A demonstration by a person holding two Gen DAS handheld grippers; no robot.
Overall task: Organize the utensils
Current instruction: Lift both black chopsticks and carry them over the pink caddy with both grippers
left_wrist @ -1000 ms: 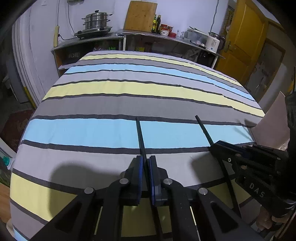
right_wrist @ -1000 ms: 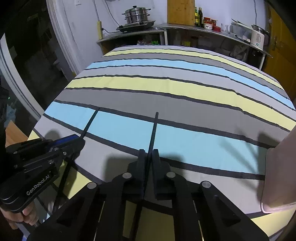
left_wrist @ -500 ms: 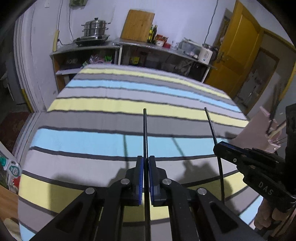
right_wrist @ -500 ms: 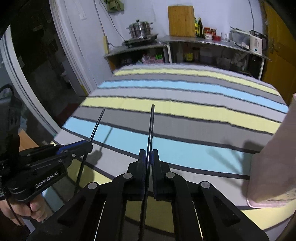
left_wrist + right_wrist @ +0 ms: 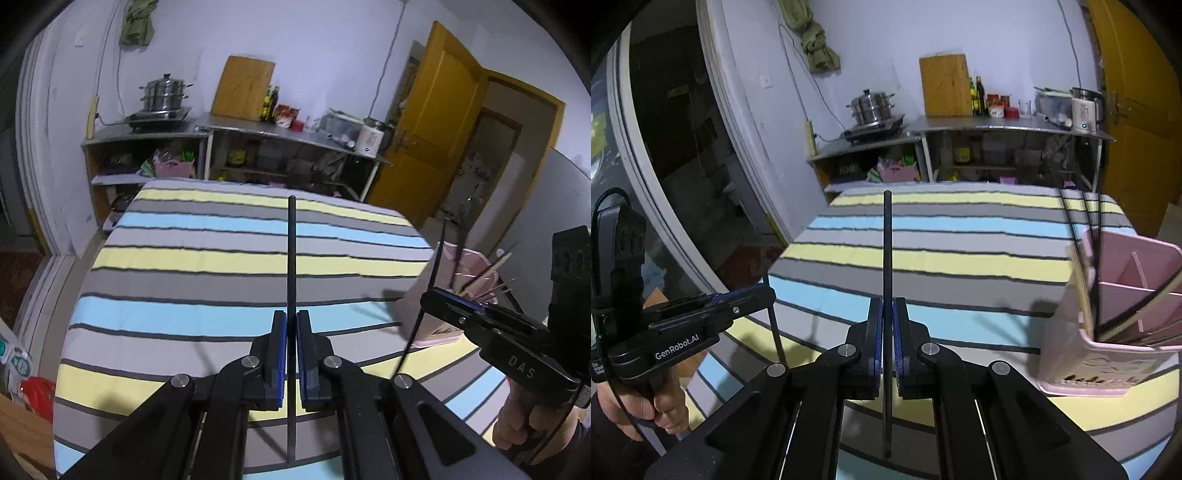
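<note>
Above the striped table (image 5: pixel 229 258), one black chopstick (image 5: pixel 291 258) is clamped upright in the left gripper (image 5: pixel 291 354), another (image 5: pixel 887 258) in the right gripper (image 5: pixel 887 343). Near the table's right edge, a pink holder (image 5: pixel 1071 343) is seen.

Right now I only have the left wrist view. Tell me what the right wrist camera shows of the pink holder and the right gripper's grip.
Observer: The pink holder stands upright on the striped cloth, and dividers split it into compartments.
Operator: Report what's in it.
Observer: Pale wooden chopsticks lean inside it, toward the near side.
Operator: Now the right grip.
Observer: The right gripper is shut on a black chopstick, which runs straight up between its pads.
</note>
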